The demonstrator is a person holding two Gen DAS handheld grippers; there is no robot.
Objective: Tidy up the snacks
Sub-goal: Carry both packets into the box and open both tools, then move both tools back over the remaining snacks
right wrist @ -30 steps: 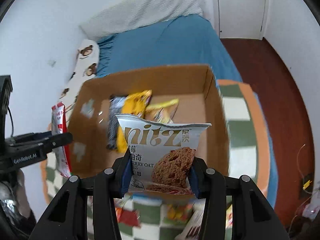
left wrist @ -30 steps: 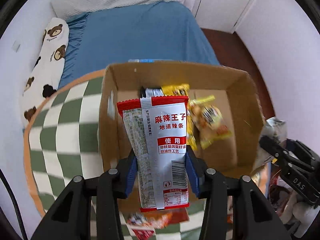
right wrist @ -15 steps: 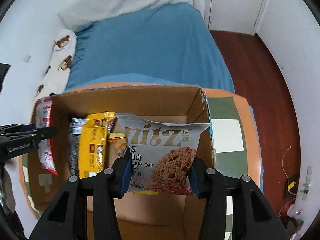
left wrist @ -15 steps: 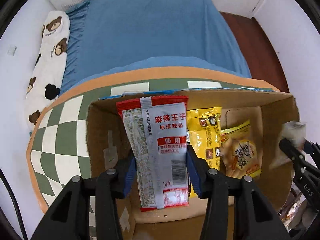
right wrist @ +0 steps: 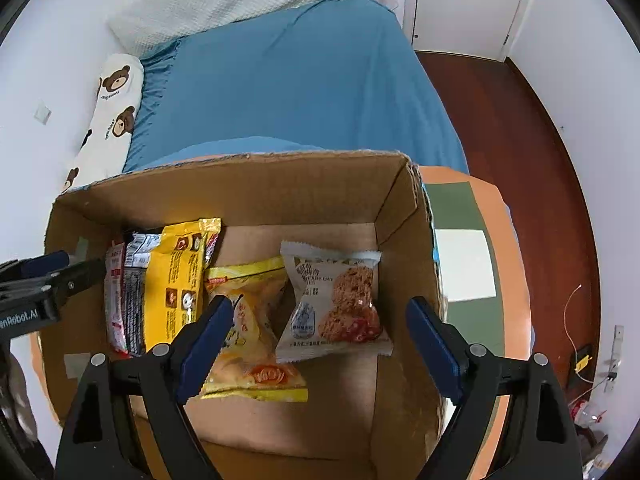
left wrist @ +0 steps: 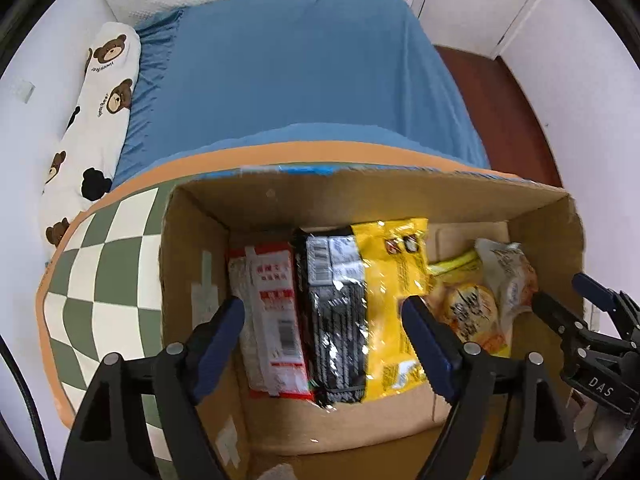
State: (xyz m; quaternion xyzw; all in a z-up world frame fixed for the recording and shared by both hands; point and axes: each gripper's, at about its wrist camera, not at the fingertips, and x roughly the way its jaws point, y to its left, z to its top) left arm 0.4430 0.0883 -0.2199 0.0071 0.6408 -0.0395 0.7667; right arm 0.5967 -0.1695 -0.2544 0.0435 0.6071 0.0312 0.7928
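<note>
An open cardboard box [left wrist: 360, 196] [right wrist: 248, 184] holds the snacks. My left gripper [left wrist: 324, 324] is open and empty above the box's left side. Below it lie a red and white spicy strip packet [left wrist: 272, 320], a black packet [left wrist: 336, 320] and a yellow packet [left wrist: 392, 300]. My right gripper [right wrist: 316, 320] is open and empty above the box's right side. A white oat cookie packet [right wrist: 336, 304] lies flat on the box floor beneath it, beside a yellow and orange packet [right wrist: 248, 328]. The red packet also shows in the right wrist view [right wrist: 114, 300].
The box stands on a green and white checkered table with an orange rim [left wrist: 100, 272]. A blue bed [left wrist: 296, 76] with a bear-print pillow [left wrist: 96, 112] lies beyond it. A dark wooden floor [right wrist: 504, 152] is at the right.
Both grippers have opened over the box. The red and white packet has dropped from the left gripper and the cookie packet from the right one; both now lie in the box.
</note>
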